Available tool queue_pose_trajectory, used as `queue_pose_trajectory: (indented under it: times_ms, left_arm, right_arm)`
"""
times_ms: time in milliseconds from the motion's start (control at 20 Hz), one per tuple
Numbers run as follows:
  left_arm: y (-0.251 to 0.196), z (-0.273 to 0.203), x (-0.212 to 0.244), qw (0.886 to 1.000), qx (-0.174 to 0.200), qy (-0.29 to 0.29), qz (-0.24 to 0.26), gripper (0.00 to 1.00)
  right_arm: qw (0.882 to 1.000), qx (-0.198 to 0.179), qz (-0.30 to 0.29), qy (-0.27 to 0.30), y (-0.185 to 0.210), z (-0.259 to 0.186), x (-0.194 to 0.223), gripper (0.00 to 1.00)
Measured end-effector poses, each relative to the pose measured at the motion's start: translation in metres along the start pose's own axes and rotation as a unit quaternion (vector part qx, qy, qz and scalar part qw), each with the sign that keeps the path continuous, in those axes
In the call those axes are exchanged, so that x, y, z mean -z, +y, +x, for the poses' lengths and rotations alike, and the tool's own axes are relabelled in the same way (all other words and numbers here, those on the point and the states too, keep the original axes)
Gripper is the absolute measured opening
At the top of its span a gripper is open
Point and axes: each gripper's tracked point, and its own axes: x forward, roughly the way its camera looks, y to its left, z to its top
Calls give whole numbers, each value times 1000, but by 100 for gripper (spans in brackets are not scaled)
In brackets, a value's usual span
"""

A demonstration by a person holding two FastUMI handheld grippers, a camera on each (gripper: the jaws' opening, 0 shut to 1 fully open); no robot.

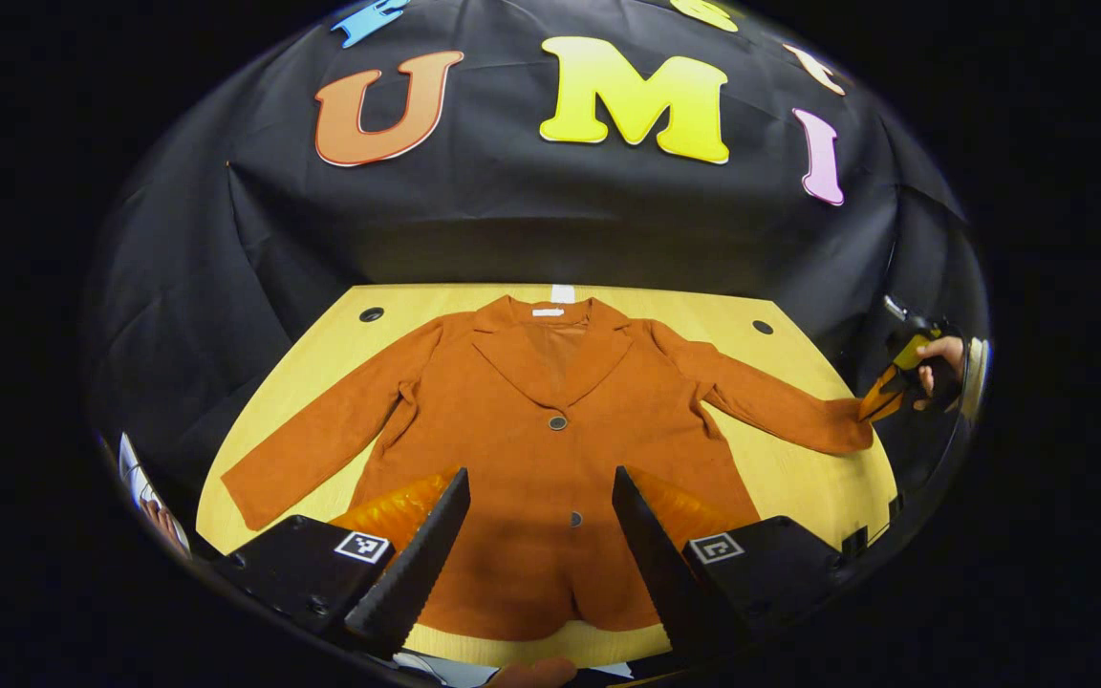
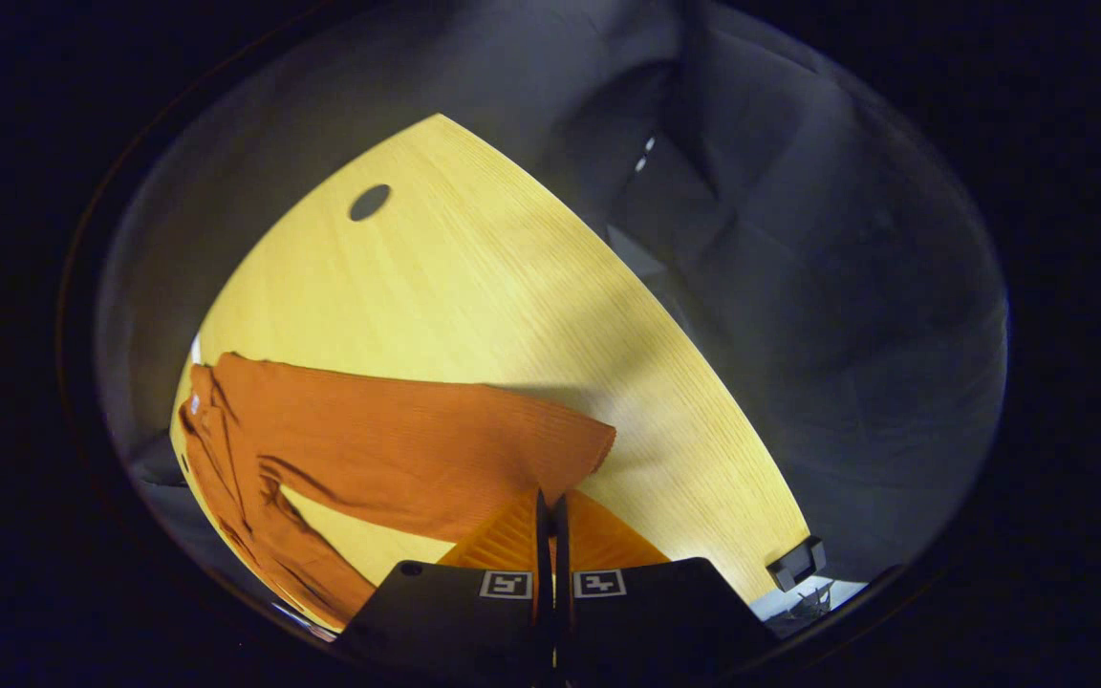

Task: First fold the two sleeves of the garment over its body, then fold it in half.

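Observation:
A rust-orange buttoned jacket (image 1: 531,401) lies face up and spread flat on the yellow table (image 1: 804,483), collar toward the far wall. Its one sleeve (image 1: 321,449) stretches out flat to the left. My left gripper (image 1: 539,474) hovers open above the jacket's lower front, with nothing between its fingers. The other sleeve (image 1: 761,397) reaches to the right table edge, where my right gripper (image 1: 880,397), held by a hand (image 1: 938,368), meets the cuff. In the right gripper view that gripper (image 2: 550,502) is shut on the cuff edge of the sleeve (image 2: 436,449), which casts a shadow on the table.
The table (image 2: 474,287) has round cable holes (image 1: 371,313) (image 1: 763,327) (image 2: 369,202) near its far corners. A small black clamp (image 2: 796,564) sits at the table's edge. Black cloth walls close in the booth behind and beside the table.

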Motion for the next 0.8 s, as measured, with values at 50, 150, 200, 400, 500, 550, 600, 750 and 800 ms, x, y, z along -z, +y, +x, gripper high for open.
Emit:
queue_pose_trajectory:
  times_ms: [50, 150, 200, 400, 500, 550, 600, 750, 800]
  left_arm:
    - [4, 0, -1, 1000, 4, -1, -5, 98]
    - [12, -3, -1, 1000, 10, -3, -13, 98]
    - [18, -3, -1, 1000, 11, -4, -15, 98]
    - [49, -9, 3, 1000, 2, -7, -18, 98]
    - [66, -11, 7, 1000, -2, -5, -26, 98]
    - [75, -13, 9, 999, -4, -3, -31, 98]
    - [86, -14, 11, 999, -7, -2, -36, 98]
    - [115, -17, 21, 999, -18, 2, -48, 98]
    - [126, -18, 25, 998, -23, 4, -50, 98]
  right_arm:
    - [1000, -12, -1, -12, 14, -18, -5, 1]
    - [999, -25, -12, -23, 48, -41, -7, 1]
    - [999, -29, -21, -27, 64, -51, -7, 1]
    - [995, -62, -70, -44, 146, -91, 3, 1]
    - [991, -78, -97, -49, 194, -106, 15, 1]
    - [989, -85, -112, -50, 218, -111, 22, 1]
    - [987, -90, -125, -52, 241, -114, 29, 1]
    - [981, -108, -159, -37, 311, -116, 61, 1]
    - [977, -114, -177, -36, 334, -119, 72, 1]
